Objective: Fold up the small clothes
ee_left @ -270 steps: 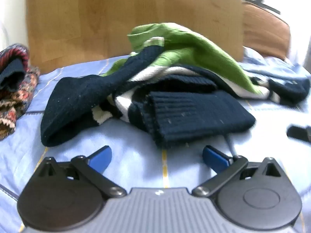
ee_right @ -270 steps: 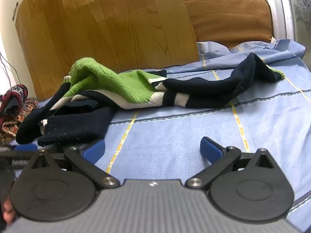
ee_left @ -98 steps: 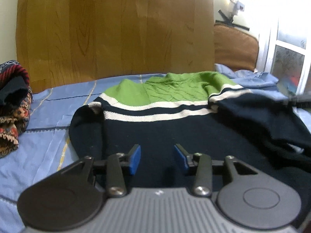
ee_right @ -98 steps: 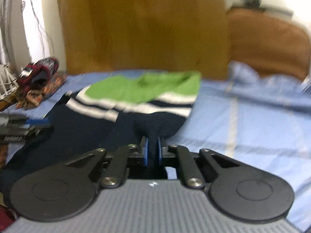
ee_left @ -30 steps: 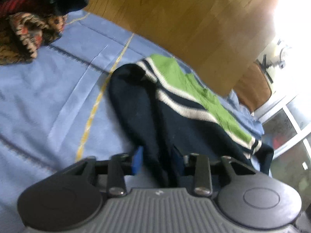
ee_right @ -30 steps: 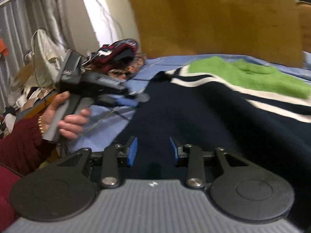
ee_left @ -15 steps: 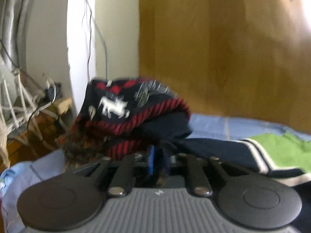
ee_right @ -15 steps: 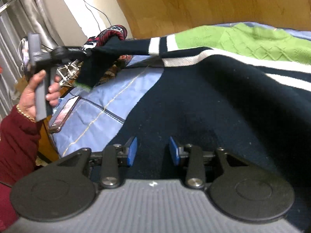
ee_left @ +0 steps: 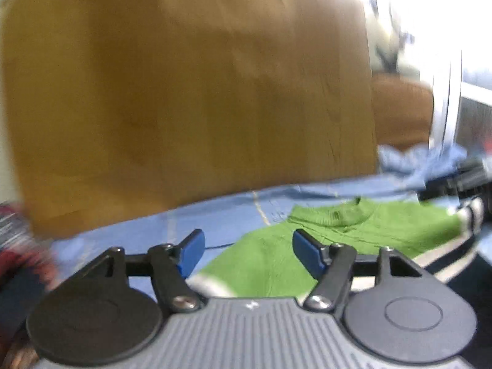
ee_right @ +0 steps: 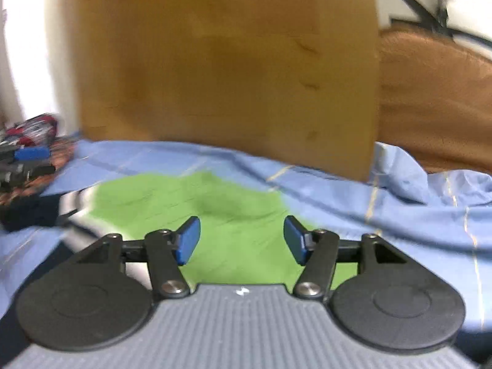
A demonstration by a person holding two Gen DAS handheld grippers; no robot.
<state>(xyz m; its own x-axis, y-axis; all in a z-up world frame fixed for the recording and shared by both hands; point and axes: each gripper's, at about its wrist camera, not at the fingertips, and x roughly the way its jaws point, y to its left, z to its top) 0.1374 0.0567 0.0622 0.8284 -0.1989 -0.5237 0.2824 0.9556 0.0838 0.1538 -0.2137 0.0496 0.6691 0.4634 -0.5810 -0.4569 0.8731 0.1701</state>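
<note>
A small knitted sweater [ee_left: 353, 230] with a green top, white stripes and navy body lies flat on the blue bedsheet [ee_left: 221, 218]. My left gripper [ee_left: 247, 253] hovers over its left shoulder, jaws opening, nothing between the blue pads. In the right wrist view the sweater [ee_right: 172, 196] spreads under my right gripper [ee_right: 241, 241], whose jaws are also opening and hold nothing. The other gripper shows blurred at the right edge of the left view [ee_left: 461, 181] and at the left edge of the right view [ee_right: 24, 160].
A wooden headboard [ee_left: 190, 92] rises behind the bed. A pile of patterned red and dark knitwear [ee_right: 33, 132] lies at the bed's left side. A brown cushion [ee_right: 430, 98] stands at the back right, with rumpled sheet [ee_right: 424, 190] below it.
The left gripper let go of the navy sleeve it was pinching and swung right to face the green shoulder. The right gripper widened and moved up from the navy body to the green part.
</note>
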